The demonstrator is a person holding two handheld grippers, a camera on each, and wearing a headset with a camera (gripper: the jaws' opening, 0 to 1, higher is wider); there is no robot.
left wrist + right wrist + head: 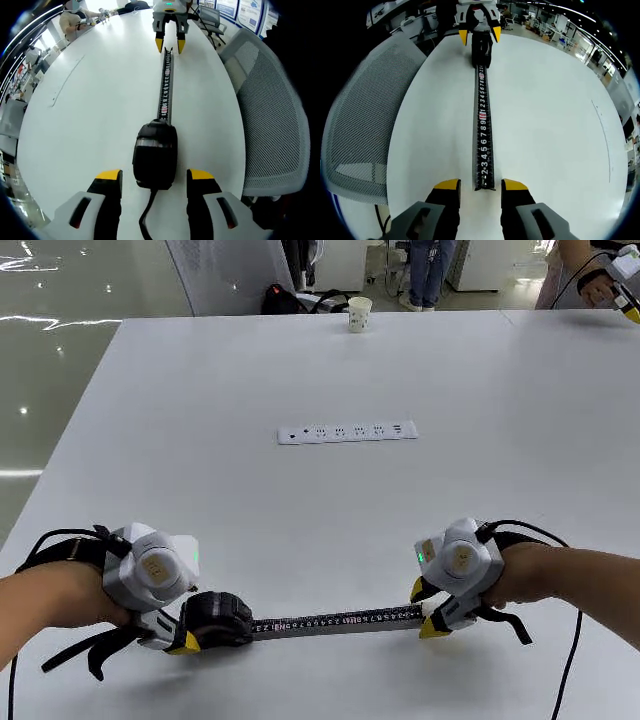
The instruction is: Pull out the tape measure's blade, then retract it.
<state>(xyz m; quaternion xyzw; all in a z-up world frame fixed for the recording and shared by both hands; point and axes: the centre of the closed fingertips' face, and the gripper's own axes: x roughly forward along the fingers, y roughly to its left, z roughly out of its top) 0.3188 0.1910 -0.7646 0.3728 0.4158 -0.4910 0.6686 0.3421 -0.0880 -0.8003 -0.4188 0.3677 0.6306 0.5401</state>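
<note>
My left gripper has its jaws standing apart, with the case of the tape measure lying between them. A sliver of white worktop shows on either side of the case, so I am straddling it, not clamping it. From the case the blade runs straight ahead of those jaws, flat on the worktop, to my right gripper. There too the jaws are parted, with the end hook sitting between the tips and a gap on both sides. I grip nothing at that end either.

I judge the case to be hard, compact and fairly heavy for its bulk, with a dark, likely rubbery shell that should not slip. The place to hold it is across its two broad flanks, just where my left jaws flank it. The blade I take for thin sprung steel: light, smooth, stiff only while it keeps its curve, and ready to kink if squeezed edge to edge. The hook is the place for the right jaws. The spring probably pulls back hard, so I would feed the blade home slowly and not let it whip.
</note>
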